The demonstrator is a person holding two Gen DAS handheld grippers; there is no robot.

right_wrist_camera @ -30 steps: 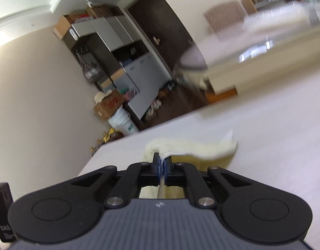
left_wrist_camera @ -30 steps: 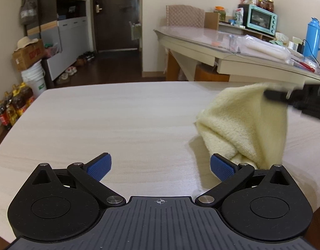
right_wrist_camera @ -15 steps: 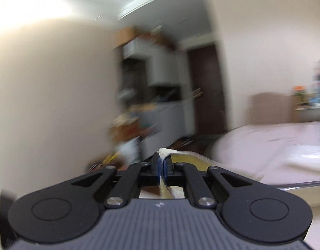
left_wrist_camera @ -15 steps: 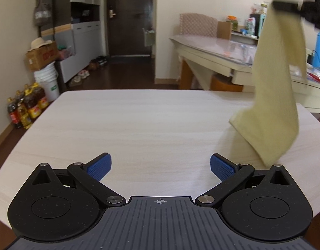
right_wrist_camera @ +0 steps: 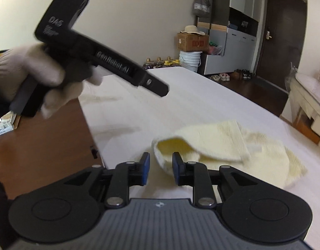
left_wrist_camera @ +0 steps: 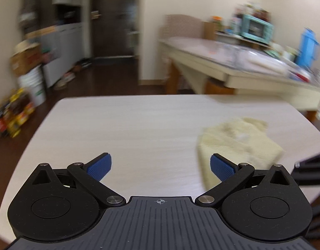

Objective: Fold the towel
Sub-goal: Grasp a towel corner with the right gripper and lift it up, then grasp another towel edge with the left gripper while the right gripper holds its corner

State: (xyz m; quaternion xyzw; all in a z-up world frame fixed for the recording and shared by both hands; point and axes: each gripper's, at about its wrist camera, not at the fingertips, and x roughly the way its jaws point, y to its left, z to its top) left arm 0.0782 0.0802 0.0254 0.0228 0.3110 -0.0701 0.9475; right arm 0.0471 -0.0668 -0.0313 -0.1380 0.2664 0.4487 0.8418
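A pale yellow towel (left_wrist_camera: 239, 143) lies crumpled on the light wooden table (left_wrist_camera: 118, 125), toward its right side. My left gripper (left_wrist_camera: 160, 162) hovers open over the table's near part, nothing between its blue pads, the towel just beyond its right finger. In the right wrist view the towel (right_wrist_camera: 222, 143) sits with one corner flopped over. My right gripper (right_wrist_camera: 161, 162) is low at the towel's near edge. Its jaws are opening; a curled fold sits between them, with a gap on the left side. A gloved hand (right_wrist_camera: 34, 73) holds the left gripper (right_wrist_camera: 157, 88) above the table's left edge.
Behind the table stands a second table (left_wrist_camera: 232, 66) with a teal oven (left_wrist_camera: 255, 27) and a blue flask (left_wrist_camera: 308, 45). A white bucket (right_wrist_camera: 190, 60), a cardboard box (right_wrist_camera: 192, 41) and bottles (left_wrist_camera: 14, 114) line the far wall. Brown floor (right_wrist_camera: 45, 145) lies past the table's left edge.
The right gripper, shut on a towel corner, lifted the towel high, then swung down. Now the towel lies on the table and the jaws have parted. The left gripper drew back slightly, staying open.
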